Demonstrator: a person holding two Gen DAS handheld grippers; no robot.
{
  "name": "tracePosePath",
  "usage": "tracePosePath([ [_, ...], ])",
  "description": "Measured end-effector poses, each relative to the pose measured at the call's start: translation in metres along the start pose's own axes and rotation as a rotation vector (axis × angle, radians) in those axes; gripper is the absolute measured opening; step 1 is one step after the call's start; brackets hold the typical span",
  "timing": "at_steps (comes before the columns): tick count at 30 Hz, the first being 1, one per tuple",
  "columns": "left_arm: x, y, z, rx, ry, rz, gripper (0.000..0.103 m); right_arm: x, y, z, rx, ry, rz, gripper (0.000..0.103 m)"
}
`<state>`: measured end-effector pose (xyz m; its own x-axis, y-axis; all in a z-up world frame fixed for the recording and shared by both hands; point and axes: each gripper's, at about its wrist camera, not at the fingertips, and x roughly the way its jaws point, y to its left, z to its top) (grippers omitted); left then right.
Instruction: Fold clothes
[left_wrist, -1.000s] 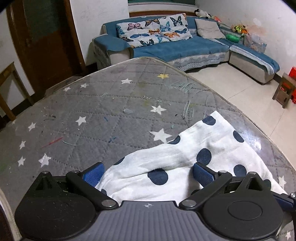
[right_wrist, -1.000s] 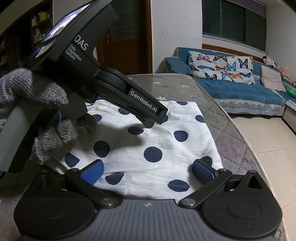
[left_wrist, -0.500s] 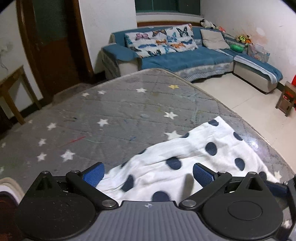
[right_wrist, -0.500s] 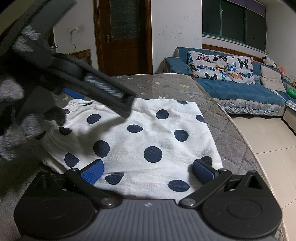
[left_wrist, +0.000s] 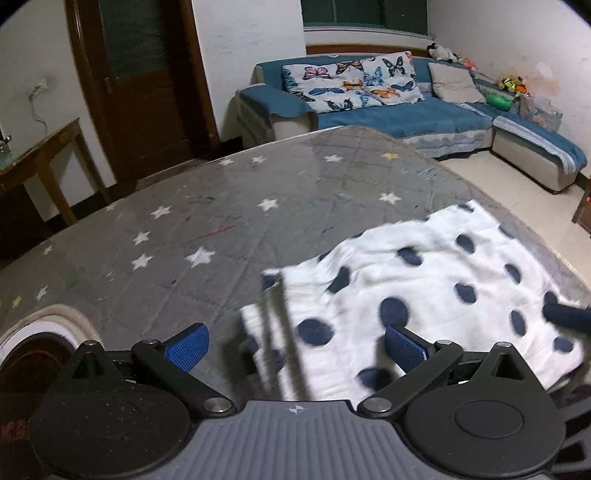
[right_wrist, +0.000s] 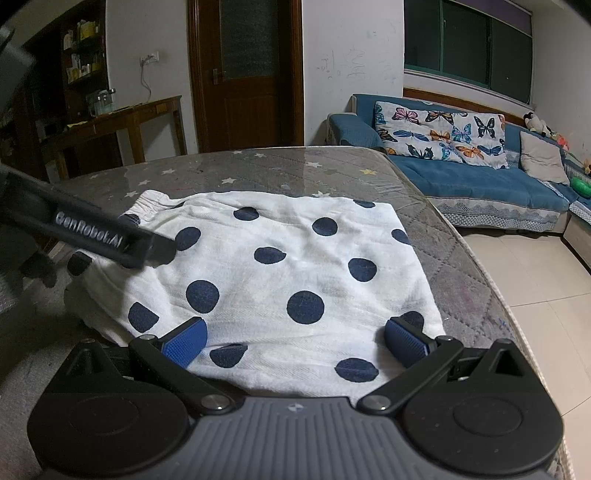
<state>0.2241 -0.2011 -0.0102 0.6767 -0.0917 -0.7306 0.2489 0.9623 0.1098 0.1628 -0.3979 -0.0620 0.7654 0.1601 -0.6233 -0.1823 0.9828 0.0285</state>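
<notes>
A white garment with dark blue dots (right_wrist: 295, 266) lies folded and fairly flat on the grey star-quilted mattress (right_wrist: 280, 173), near its right edge. Its elastic waistband (right_wrist: 151, 201) faces the far left. In the left wrist view the garment (left_wrist: 424, 280) is blurred. My left gripper (left_wrist: 295, 345) is open and empty, over the garment's left edge; its finger (right_wrist: 110, 236) also shows in the right wrist view. My right gripper (right_wrist: 293, 341) is open and empty, just above the garment's near edge.
A blue sofa (right_wrist: 480, 181) with butterfly cushions stands beyond the mattress, across a tiled floor (right_wrist: 535, 280). A wooden side table (right_wrist: 122, 125) and a brown door (right_wrist: 247, 70) are at the back left. A round basket rim (left_wrist: 48, 325) sits at the mattress's near left.
My left gripper has drawn back and to the left, off the garment's middle. The raised fold under it now lies flatter. My right gripper has stayed still.
</notes>
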Motion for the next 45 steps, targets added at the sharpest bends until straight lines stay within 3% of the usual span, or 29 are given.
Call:
tracePosePath([
  [18,-0.019,0.024,-0.021,-0.06,-0.017,-0.021,0.103,-0.001,0.001,0.0,-0.003,0.001,-0.002,0.103],
  [32,-0.02,0.024,-0.025,-0.042,-0.029,-0.023,0.103,-0.002,0.0,0.002,-0.004,0.004,0.002,0.103],
  [45,-0.02,0.027,-0.025,-0.063,-0.027,-0.035,0.103,-0.009,-0.004,0.03,0.002,-0.027,0.024,0.103],
])
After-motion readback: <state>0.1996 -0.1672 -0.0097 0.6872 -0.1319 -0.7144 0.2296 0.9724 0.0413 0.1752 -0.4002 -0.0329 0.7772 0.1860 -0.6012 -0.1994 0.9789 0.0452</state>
